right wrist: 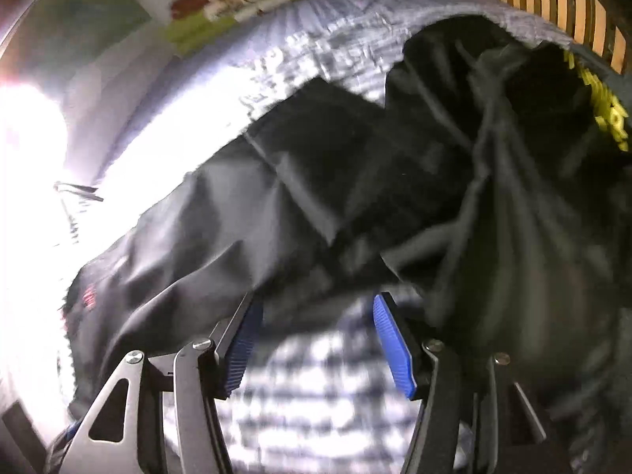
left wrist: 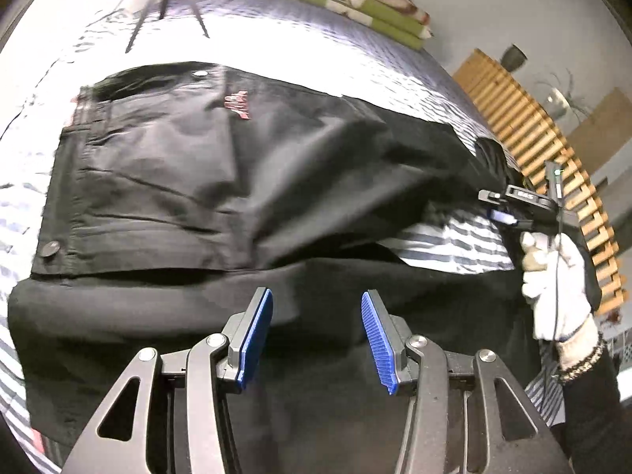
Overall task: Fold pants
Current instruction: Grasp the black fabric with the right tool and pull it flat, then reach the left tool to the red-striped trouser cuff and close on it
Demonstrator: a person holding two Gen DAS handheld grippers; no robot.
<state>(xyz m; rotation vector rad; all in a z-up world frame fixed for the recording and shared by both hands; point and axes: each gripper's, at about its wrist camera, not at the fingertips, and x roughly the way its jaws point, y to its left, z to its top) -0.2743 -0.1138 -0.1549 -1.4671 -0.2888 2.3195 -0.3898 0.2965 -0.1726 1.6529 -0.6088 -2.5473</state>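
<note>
Striped bedding [left wrist: 454, 237] lies half hidden under black pants [left wrist: 197, 181]; both tongs [left wrist: 317, 339] [right wrist: 316, 339] spread, empty.

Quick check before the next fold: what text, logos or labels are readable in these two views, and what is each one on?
Nothing reads clearly.
Red and white mark on the black pants: too blurred to read.
Small white label on top of the right hand-held gripper: too small to read.
Yellow-green markings at the right wrist view's edge: blurred, and what they are on is unclear.
</note>
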